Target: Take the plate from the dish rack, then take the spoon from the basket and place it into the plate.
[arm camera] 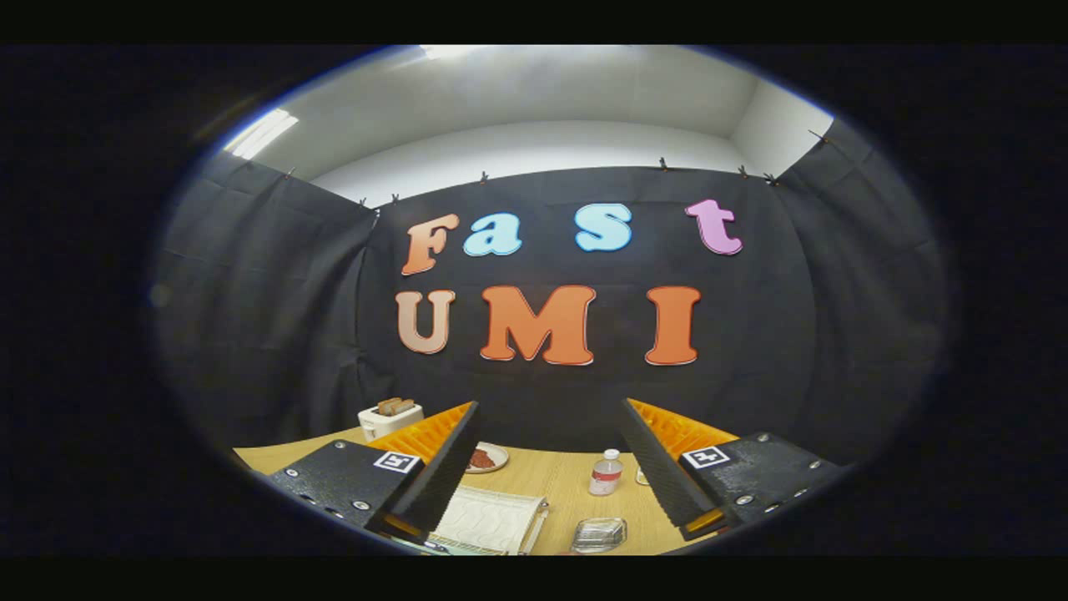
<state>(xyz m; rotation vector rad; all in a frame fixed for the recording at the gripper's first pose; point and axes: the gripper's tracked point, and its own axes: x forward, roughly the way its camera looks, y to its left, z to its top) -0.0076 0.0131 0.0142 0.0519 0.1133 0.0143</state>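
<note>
The left finger (pixel 442 467) of the tongs (pixel 546 467) is covering part of the small plate (pixel 492 457) and one corner of the white cloth (pixel 488 517). The right finger (pixel 659 472) is hiding most of something small just right of the bottle (pixel 606 472). The cloth, the clear container (pixel 599 534) and the worktop (pixel 559 484) are being cut off at the near edge. The toaster (pixel 389 417) is showing too small for detail.

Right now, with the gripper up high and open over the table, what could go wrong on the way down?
The open gripper holds nothing. Descending, its fingers could likely knock over the upright water bottle just ahead. The clear glass dish between the fingers looks hard to see and may get bumped.
</note>
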